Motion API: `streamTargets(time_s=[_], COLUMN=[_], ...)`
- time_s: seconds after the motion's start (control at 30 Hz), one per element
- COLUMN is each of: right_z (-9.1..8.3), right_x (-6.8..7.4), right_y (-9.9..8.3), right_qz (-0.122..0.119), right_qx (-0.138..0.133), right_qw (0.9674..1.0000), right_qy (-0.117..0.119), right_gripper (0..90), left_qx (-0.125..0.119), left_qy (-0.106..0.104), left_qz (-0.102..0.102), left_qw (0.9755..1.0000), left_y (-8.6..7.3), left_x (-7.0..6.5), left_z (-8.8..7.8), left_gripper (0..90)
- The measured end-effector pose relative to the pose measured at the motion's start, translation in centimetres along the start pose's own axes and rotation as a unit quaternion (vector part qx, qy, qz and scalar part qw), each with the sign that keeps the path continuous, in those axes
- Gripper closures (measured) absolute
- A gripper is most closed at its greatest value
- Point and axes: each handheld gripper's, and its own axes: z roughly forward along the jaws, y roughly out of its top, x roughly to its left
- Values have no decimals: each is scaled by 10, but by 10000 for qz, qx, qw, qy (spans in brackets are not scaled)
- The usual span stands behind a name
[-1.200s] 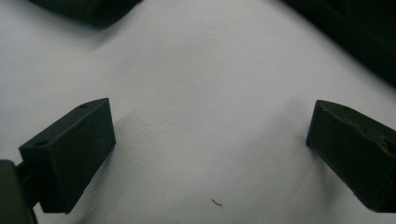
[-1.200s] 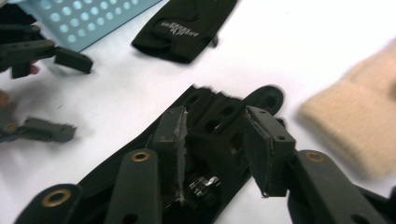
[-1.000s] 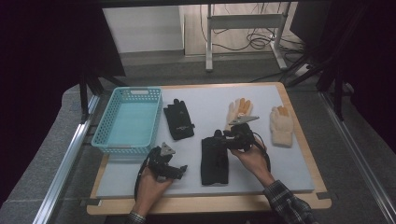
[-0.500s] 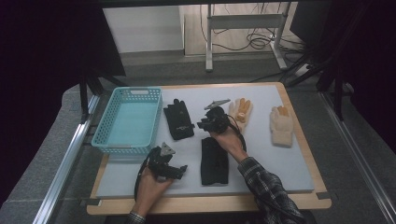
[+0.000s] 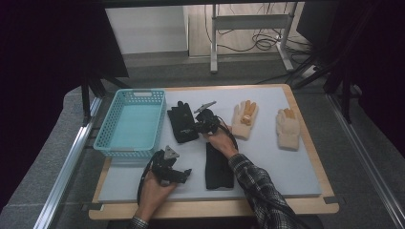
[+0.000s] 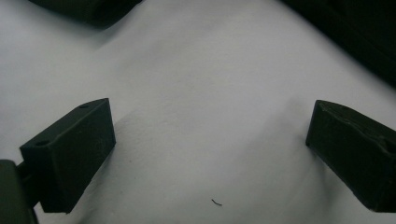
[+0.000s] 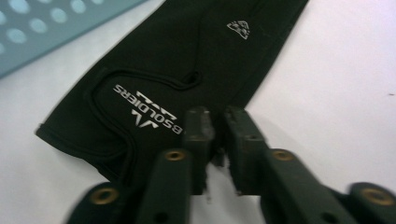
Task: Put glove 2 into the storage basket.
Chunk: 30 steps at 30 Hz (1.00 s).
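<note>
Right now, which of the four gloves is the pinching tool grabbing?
The black glove lying next to the blue basket. The right gripper pinches its edge; the other black glove and both cream gloves lie untouched.

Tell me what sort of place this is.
Probably a lab or workshop set up for recording: a board-topped table inside a metal frame, loose cables on the floor behind, and dark curtains at the sides.

A grey floor (image 5: 157,67) is seen beyond the table (image 5: 286,200); cables (image 5: 253,40) are strewn under a white metal stand (image 5: 248,21).
</note>
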Motion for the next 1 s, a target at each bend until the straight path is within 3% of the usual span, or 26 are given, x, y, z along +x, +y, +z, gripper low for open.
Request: streamTargets(time_s=[0.1,0.23,0.33,0.4,0.47,0.57,0.6,0.67,0.73,0.83,0.87,0.9,1.0], right_z=[-2,-9,-14,-10,-6,0,8,12,24,30,33,33,32], right_x=[0,14,20,20,18,15,12,12,14,16,12,12,12], right_y=[0,-2,-1,6,11,15,18,19,23,24,26,26,28], right_qz=[122,-125,-176,-223,-255,-194,-129,-112,-223,-339,-26,-26,175], right_qx=[77,249,74,-138,-189,-287,-312,-305,-264,-114,-37,-37,47], right_qw=[9998,9986,9984,9994,9995,9994,9994,9995,9994,9993,9999,9999,9995], right_qy=[114,448,541,209,90,3,-9,-18,-53,-138,111,111,275], right_gripper=[838,839,814,646,573,494,411,386,327,328,422,422,701], left_qx=[-1,0,1,1,2,1,3,4,24,23,22,22,22], left_qy=[1,2,2,4,-1,-3,-2,-2,-3,-3,-1,-1,-1], left_qz=[1,-3,-4,0,-3,-8,-6,-6,18,19,22,22,23], left_qw=[10000,10000,10000,10000,10000,10000,10000,10000,10000,10000,10000,10000,10000], left_y=[0,0,0,0,0,0,0,0,0,0,0,0,0], left_x=[0,0,0,0,0,0,0,0,0,0,0,0,0], left_z=[0,0,0,0,0,0,0,0,0,0,0,0,0], left_gripper=[19,18,18,19,18,18,18,18,18,19,19,19,19])
